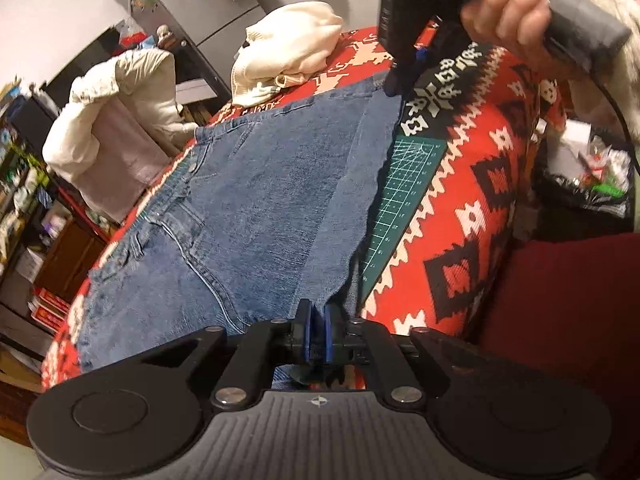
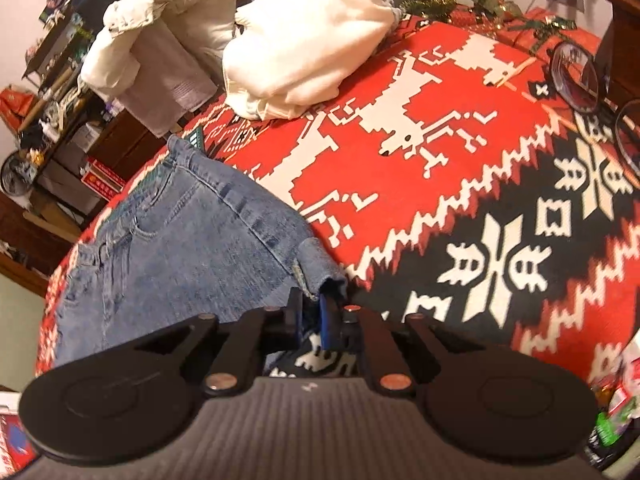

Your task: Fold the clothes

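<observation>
Now both grippers pinch the jeans (image 1: 256, 208) at their frayed hem: the left gripper (image 1: 318, 334) has its blue pads closed on one corner at six o'clock, the right gripper (image 2: 314, 314) clamps the other. Denim lies flat across the red patterned blanket (image 2: 420, 120), a cream garment (image 2: 304, 44) bunched at twelve o'clock.
</observation>
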